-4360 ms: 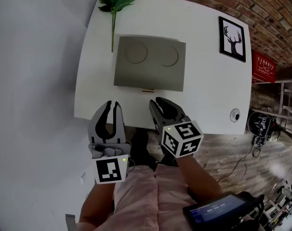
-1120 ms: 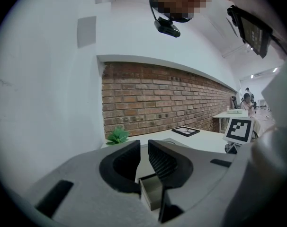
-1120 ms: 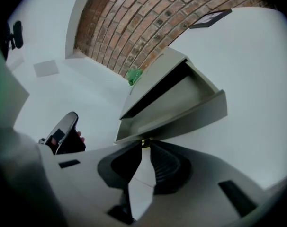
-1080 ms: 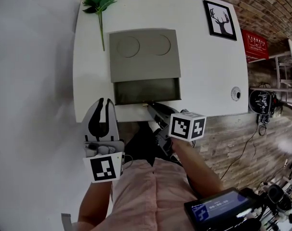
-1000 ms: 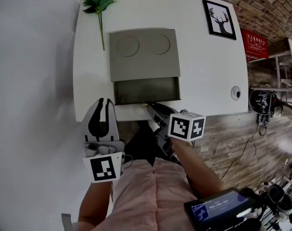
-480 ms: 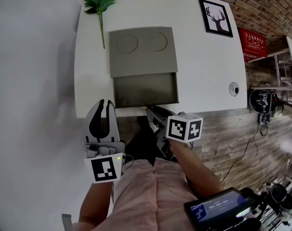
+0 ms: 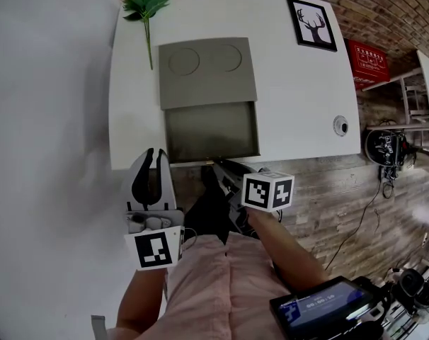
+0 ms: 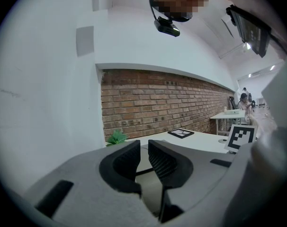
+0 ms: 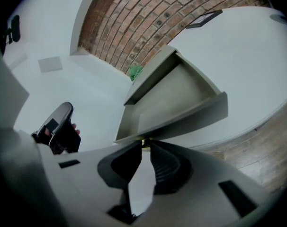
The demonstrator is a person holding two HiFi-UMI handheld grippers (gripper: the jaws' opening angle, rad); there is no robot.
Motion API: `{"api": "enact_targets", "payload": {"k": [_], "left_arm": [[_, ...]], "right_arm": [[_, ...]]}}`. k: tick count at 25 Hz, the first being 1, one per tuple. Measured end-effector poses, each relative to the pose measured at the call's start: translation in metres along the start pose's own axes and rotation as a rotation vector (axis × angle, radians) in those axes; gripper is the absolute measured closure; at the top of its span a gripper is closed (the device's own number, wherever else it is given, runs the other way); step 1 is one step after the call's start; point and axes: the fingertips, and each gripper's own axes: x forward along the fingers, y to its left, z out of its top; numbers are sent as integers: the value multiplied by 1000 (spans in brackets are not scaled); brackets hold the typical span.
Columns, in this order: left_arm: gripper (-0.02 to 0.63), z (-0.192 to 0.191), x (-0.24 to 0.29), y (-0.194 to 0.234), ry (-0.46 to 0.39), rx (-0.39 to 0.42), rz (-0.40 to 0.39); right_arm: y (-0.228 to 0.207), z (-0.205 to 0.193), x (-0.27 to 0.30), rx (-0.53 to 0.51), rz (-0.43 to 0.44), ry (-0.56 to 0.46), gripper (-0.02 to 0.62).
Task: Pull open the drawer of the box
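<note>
Our left gripper (image 7: 156, 154) hangs off the near edge of the table (image 7: 299, 98), below its left part, jaws a narrow slit apart with nothing between them. It has no share in the work and is well clear of the box.

Moving right, the grey box (image 7: 206, 73) sits near the middle of the white table, its top marked by two shallow round hollows. Its drawer (image 7: 211, 129) is drawn out toward us, nearly as far as the table's near edge, and its inside looks bare. At the middle of the drawer front is a small brass-coloured handle (image 9: 142, 142).

Our right gripper (image 7: 221, 165) is clenched on that handle. Its own view shows the two jaw tips pinching the little knob from either side, just under the drawer front. The gripper reaches in from below the table edge, tilted up toward the front.

We judge that the pull is in its closing stretch: the drawer is already wide open, and little travel can be left before it either stops or comes free of the box. What the next move calls for, in our view, is a gentle end to the pull, straight along the drawer's line so that it does not jam. Then we would loosen the jaws and draw back from the handle without nudging the drawer shut.
</note>
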Motion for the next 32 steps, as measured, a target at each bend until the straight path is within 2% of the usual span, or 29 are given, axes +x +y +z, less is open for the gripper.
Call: {"api": "enact_targets", "payload": {"k": [13,15,17,20,24,27,32], "left_arm": [[546,-2,-17,-5,-6,4,-8],[546,-1,-18,-6,-11,11,-9],[546,0,-20,-6,-18,17,-9],[546,8,-22,-9,-23,3,-8],[546,32,-24,-12,-85,13,-15],[546,52,-25,-13,-112,15,-16],[546,99,-24,-2,-185,61,20]], "right_arm": [[-2,-12,-4,-3,4,-4,529],[-1,-12,-4,-16,11,-3,514],[1,-15,-6,-24,15,1,457],[1,-21,-16,-22,8,4,446],[11,-12,-43,-25,4,-40,450],[42,16,-68,-113,29,-138,463],[114,88,-112,-460,6,-387,491]]}}
